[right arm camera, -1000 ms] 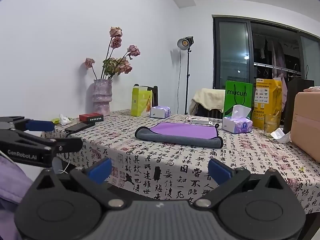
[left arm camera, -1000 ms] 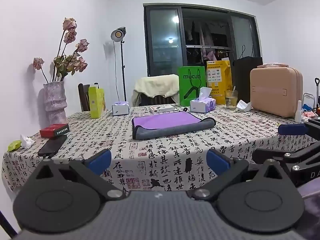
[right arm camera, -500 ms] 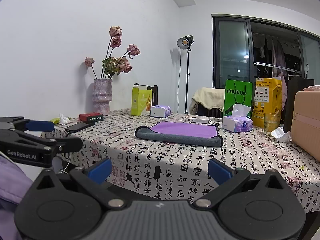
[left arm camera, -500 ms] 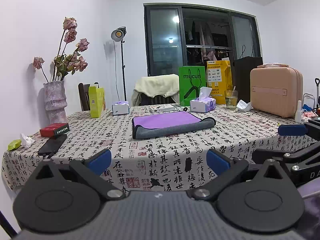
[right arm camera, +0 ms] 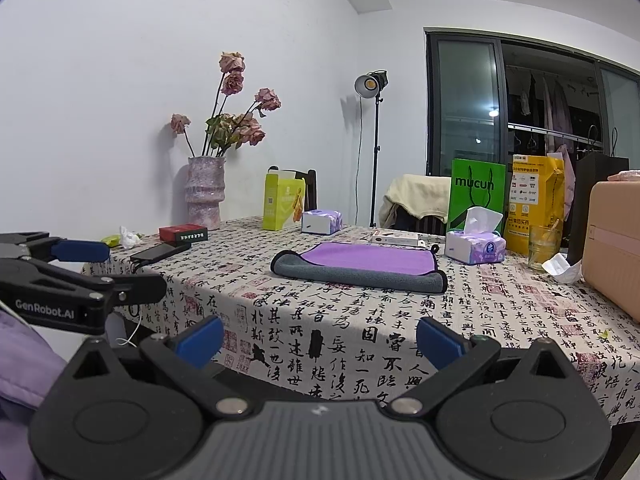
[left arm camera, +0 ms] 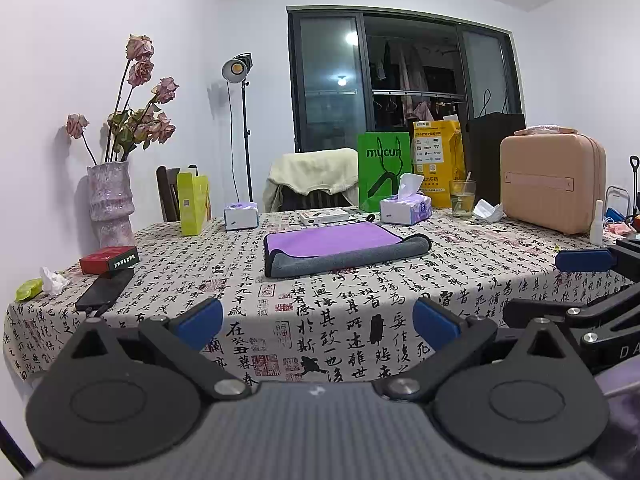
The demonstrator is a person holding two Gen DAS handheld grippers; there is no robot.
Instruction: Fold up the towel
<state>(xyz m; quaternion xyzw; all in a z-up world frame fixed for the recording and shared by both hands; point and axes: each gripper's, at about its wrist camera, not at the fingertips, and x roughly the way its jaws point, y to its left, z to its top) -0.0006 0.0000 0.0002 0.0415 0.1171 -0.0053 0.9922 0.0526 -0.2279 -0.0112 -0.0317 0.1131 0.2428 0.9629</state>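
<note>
A purple towel with a grey underside [left arm camera: 340, 246] lies folded on the middle of the table, grey edge rolled toward me; it also shows in the right wrist view [right arm camera: 360, 266]. My left gripper [left arm camera: 318, 324] is open and empty, held off the table's near edge, well short of the towel. My right gripper [right arm camera: 318, 340] is open and empty, also off the near edge. Each gripper shows at the side of the other's view: the right gripper at the right of the left wrist view [left arm camera: 592, 280], the left gripper at the left of the right wrist view [right arm camera: 72, 272].
The table has a calligraphy-print cloth [left arm camera: 360, 308]. On it stand a vase of dried roses [left arm camera: 110, 204], a red box [left arm camera: 109, 260], a black phone [left arm camera: 105, 290], tissue boxes [left arm camera: 405, 208], a glass [left arm camera: 462, 199], bags [left arm camera: 384, 170] and a pink case [left arm camera: 552, 186].
Both grippers stay open and almost still; the right wrist view has crept very slightly toward the table. The towel has not moved.
</note>
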